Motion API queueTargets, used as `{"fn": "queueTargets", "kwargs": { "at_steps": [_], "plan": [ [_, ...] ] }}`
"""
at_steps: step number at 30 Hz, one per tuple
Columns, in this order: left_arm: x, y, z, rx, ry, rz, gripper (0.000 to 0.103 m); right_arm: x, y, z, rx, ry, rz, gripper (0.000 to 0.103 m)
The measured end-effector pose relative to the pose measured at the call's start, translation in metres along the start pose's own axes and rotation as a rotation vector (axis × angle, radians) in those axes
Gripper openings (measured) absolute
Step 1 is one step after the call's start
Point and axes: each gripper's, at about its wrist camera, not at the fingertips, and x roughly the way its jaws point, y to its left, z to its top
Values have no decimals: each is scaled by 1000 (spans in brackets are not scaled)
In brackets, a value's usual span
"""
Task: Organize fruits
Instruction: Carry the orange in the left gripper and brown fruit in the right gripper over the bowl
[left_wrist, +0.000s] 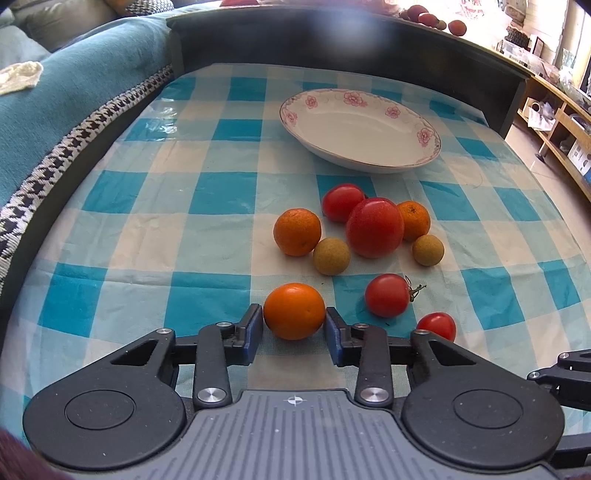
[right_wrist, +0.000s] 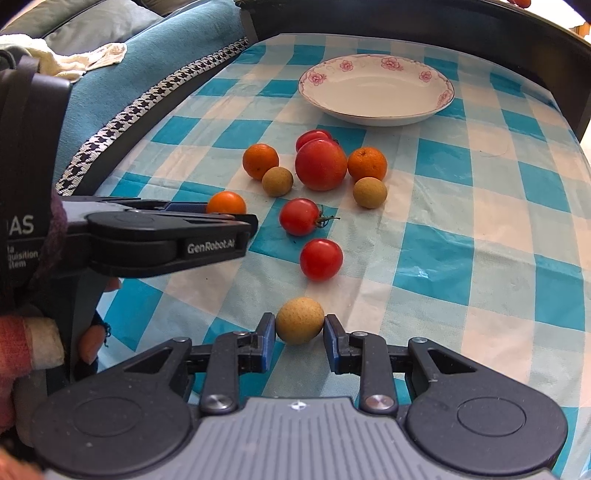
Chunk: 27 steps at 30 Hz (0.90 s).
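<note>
**Two fruits gripped, the plate bare**

The left gripper (left_wrist: 294, 325) has its blue pads pressed on either side of an orange (left_wrist: 294, 311) that sits on the checked tablecloth (left_wrist: 207, 192) near the table's near edge. The right gripper (right_wrist: 300, 326) is clamped on a tan longan (right_wrist: 300, 320), also down on the cloth at the near edge.

Counted across both views, there are three oranges — the gripped one plus two (left_wrist: 297, 232) (left_wrist: 414, 220) in the middle cluster. There are four red tomatoes: a large one (left_wrist: 375, 227), a smaller one (left_wrist: 342, 202) behind it, one with a stem (left_wrist: 387, 295) and one (left_wrist: 437, 325) nearest the near edge. There are three longans — the gripped one and two loose (left_wrist: 331, 256) (left_wrist: 428, 250).

One floral-rimmed white plate (left_wrist: 428, 136) stands toward the far edge, well apart from the fruit.
</note>
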Motion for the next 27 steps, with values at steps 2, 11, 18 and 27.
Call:
{"fn": "queueTargets", "kwargs": {
  "at_steps": [2, 11, 18, 27],
  "plan": [
    [-1, 1, 0, -2, 3, -6, 42, -1, -1, 1, 4, -3, -3, 30],
    [-1, 3, 0, -10, 4, -10, 44, -4, -3, 2, 17, -9, -4, 30],
    [5, 0, 5, -1, -4, 8, 60, -3, -3, 3, 22, 0, 1, 30],
    [2, 1, 3, 11, 0, -1, 42, -4, -4, 4, 28, -1, 2, 30]
  ]
}}
